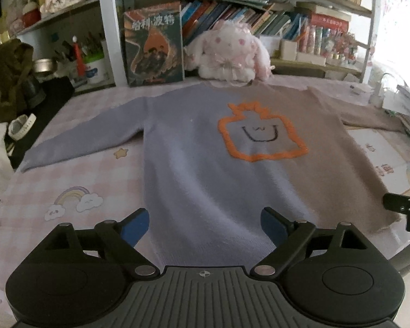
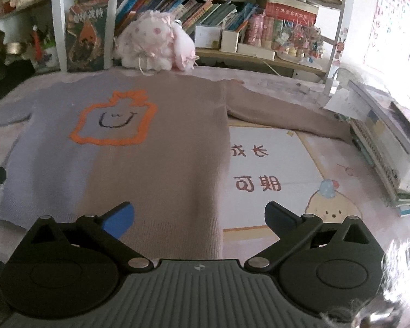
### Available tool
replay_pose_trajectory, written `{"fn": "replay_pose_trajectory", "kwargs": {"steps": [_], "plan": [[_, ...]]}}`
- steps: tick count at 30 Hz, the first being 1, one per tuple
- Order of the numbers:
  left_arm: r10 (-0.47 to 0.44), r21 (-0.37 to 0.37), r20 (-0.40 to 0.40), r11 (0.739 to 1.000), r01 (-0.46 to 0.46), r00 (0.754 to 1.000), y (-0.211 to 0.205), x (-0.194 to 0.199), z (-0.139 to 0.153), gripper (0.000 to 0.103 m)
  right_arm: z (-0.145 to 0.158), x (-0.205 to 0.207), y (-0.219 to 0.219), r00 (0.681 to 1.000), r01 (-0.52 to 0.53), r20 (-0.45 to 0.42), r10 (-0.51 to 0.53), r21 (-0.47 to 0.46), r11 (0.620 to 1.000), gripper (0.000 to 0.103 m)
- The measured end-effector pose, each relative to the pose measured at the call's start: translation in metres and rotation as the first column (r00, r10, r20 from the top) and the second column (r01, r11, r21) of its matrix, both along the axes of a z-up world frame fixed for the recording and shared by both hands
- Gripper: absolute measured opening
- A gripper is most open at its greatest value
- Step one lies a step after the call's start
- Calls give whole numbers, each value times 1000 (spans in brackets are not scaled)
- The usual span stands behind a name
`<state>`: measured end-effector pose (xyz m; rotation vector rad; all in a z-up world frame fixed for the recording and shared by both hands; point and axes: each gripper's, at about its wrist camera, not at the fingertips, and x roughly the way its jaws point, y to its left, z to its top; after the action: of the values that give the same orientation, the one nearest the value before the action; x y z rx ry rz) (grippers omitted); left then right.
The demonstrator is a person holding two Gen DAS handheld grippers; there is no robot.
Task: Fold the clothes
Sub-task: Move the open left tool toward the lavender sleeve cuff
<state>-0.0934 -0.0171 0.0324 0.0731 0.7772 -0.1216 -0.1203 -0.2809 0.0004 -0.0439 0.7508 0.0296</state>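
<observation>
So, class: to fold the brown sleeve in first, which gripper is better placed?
Right. The right gripper hangs open over the sweater's brown half, nearer the brown sleeve; the left gripper faces the lilac half.

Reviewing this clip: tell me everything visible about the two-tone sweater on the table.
The sweater lies flat, front up and unfolded, on a pink checked table cover. It looks like soft fuzzy knit, lavender on one half and tan on the other, with an orange outlined figure and black smile on the chest. Both sleeves spread outward. Its neckline reaches the white plush bunny. The hem faces the open left gripper and right gripper; neither grips it.
</observation>
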Motion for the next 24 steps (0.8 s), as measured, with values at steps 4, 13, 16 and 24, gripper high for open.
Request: {"fn": "replay_pose_trajectory", "kwargs": {"steps": [4, 13, 16, 24], "plan": [[-19, 10, 2, 1000, 19, 1000, -8, -3, 2, 91, 1, -5, 0, 1000, -25, -3, 25, 24, 999, 103], [-65, 27, 5, 998, 65, 998, -18, -5, 5, 91, 3, -11, 8, 999, -43, 14, 42, 19, 999, 103], [-78, 16, 4, 997, 78, 997, -13, -2, 4, 91, 4, -11, 15, 999, -41, 15, 40, 17, 999, 103], [-165, 5, 22, 986, 165, 986, 20, 11, 1, 91, 7, -8, 42, 1000, 21, 8, -21, 14, 1000, 103]]}}
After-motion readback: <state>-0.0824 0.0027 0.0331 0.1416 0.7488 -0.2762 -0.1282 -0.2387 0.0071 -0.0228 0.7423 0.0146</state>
